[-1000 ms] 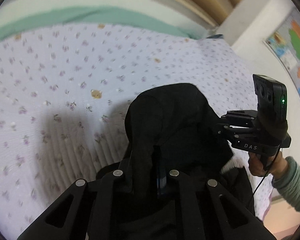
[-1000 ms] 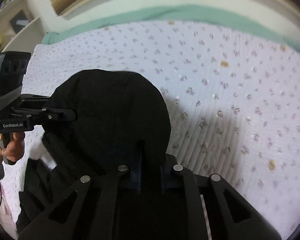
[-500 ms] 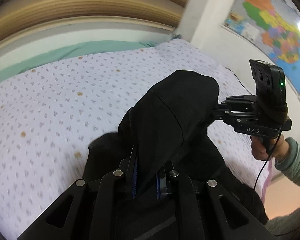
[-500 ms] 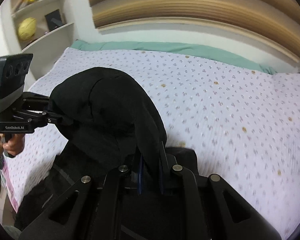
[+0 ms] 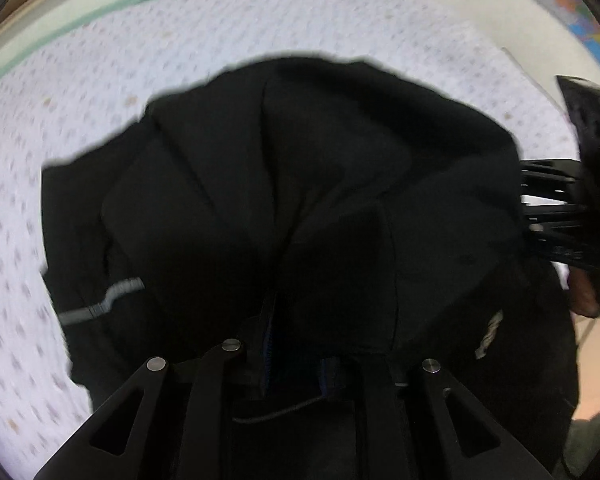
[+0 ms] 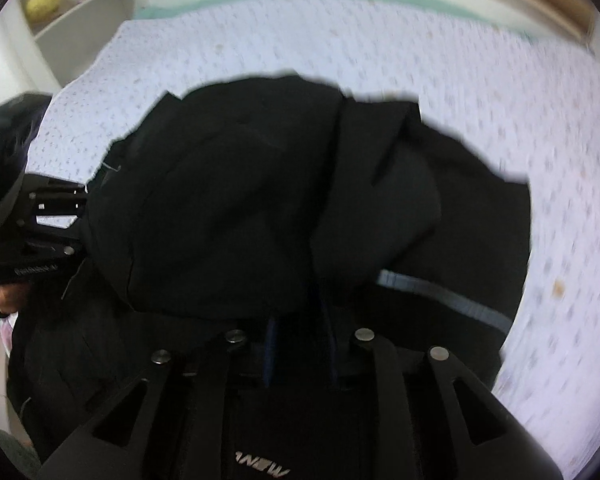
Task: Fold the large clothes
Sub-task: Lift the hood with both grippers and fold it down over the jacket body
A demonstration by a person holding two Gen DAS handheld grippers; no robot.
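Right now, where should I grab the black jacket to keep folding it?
Keep the edge hold: both grippers, left and right, seem clamped on the jacket where it drapes over them. For a regrip, come from your near side; the far part lies on the bed.

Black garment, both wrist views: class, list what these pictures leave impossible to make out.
- Left wrist view: left gripper fingertips, buried in the black garment.
- Right wrist view: right gripper fingertips, likewise covered.
- Both views: bedspread print, motion-blurred.
- Garment's near end, cut off by the frame.
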